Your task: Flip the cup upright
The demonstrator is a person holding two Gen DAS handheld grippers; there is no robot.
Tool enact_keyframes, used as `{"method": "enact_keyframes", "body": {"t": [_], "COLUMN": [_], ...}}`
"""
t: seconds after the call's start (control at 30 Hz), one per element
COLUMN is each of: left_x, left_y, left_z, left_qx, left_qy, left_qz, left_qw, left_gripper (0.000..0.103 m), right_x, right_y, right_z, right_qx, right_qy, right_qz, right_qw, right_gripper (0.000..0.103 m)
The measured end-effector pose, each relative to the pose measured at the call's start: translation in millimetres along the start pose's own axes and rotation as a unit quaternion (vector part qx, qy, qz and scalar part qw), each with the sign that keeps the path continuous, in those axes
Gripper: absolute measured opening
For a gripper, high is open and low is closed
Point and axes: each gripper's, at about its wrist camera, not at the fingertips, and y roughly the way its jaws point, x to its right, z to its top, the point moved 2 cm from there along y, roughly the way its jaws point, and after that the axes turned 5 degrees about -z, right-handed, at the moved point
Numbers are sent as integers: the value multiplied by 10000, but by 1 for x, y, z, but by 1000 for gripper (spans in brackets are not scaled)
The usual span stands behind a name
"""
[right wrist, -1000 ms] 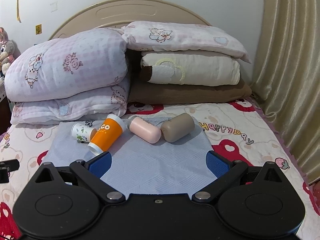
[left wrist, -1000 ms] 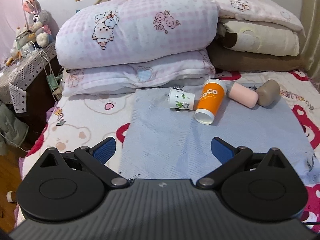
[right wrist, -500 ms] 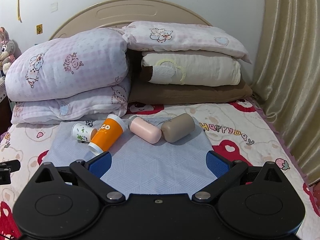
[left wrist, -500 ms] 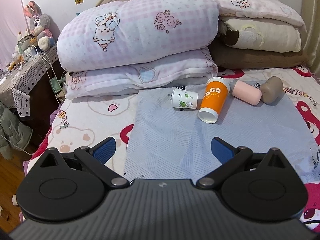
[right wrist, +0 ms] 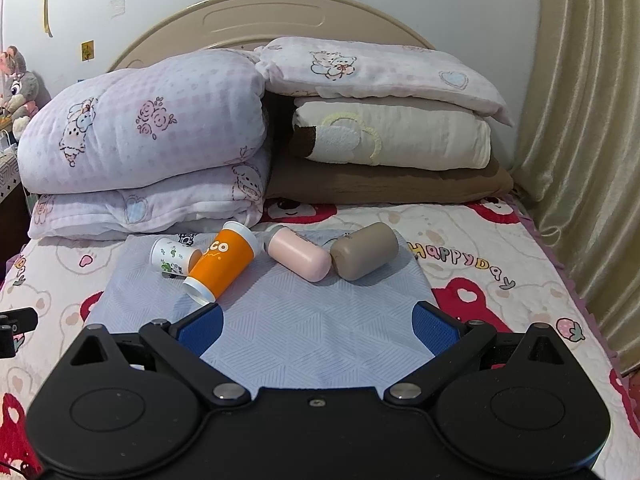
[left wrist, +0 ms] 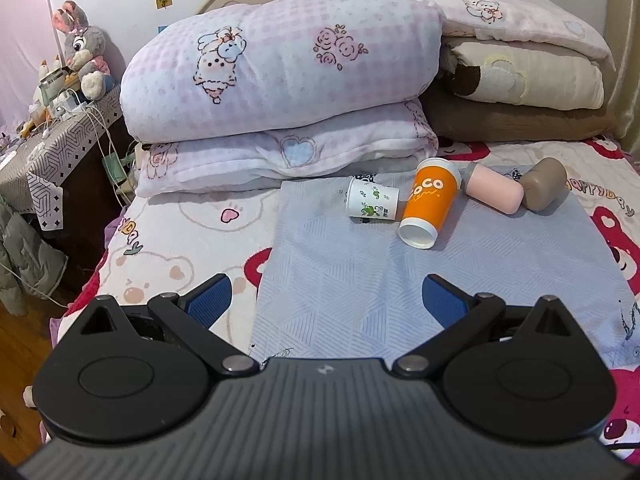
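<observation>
Several cups lie on their sides on a grey-blue mat (left wrist: 360, 280) (right wrist: 304, 320) on the bed: a small white cup with green print (left wrist: 372, 201) (right wrist: 173, 258), an orange cup (left wrist: 428, 206) (right wrist: 222, 266), a pink cup (left wrist: 495, 194) (right wrist: 298, 258) and a brown cup (left wrist: 544, 189) (right wrist: 366, 256). My left gripper (left wrist: 326, 300) is open and empty, near the mat's front edge, well short of the cups. My right gripper (right wrist: 318, 326) is open and empty, over the mat's front part.
Folded quilts (left wrist: 280, 80) (right wrist: 140, 140) and stacked pillows (right wrist: 384, 128) rise right behind the cups. A bedside table with a plush rabbit (left wrist: 82, 48) stands at the left. A curtain (right wrist: 580, 120) hangs at the right. The left gripper's edge (right wrist: 16, 330) shows in the right wrist view.
The left gripper has drawn back and shifted left, so the cups look smaller and further right. The right gripper has barely moved. Both stay open.
</observation>
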Motion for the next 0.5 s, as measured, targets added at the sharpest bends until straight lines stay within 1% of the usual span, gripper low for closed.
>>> {"method": "enact_keyframes", "body": {"t": [0.2,0.5], "left_x": [-3,-3], "left_y": [4,4], "left_z": [4,5], "left_qx": [-64,-59], "left_qy": [-64,-55], "left_qz": [1,-3], "left_qw": [10000,10000], "left_gripper": [103,103], "right_x": [0,-2], "right_y": [0,-1], "right_z": [-1,-1], "right_qx": [-12,-26], "right_qy": [-5,-19], "right_qz": [2,5], "right_qw": [10000,10000], "right_gripper": [102,102]}}
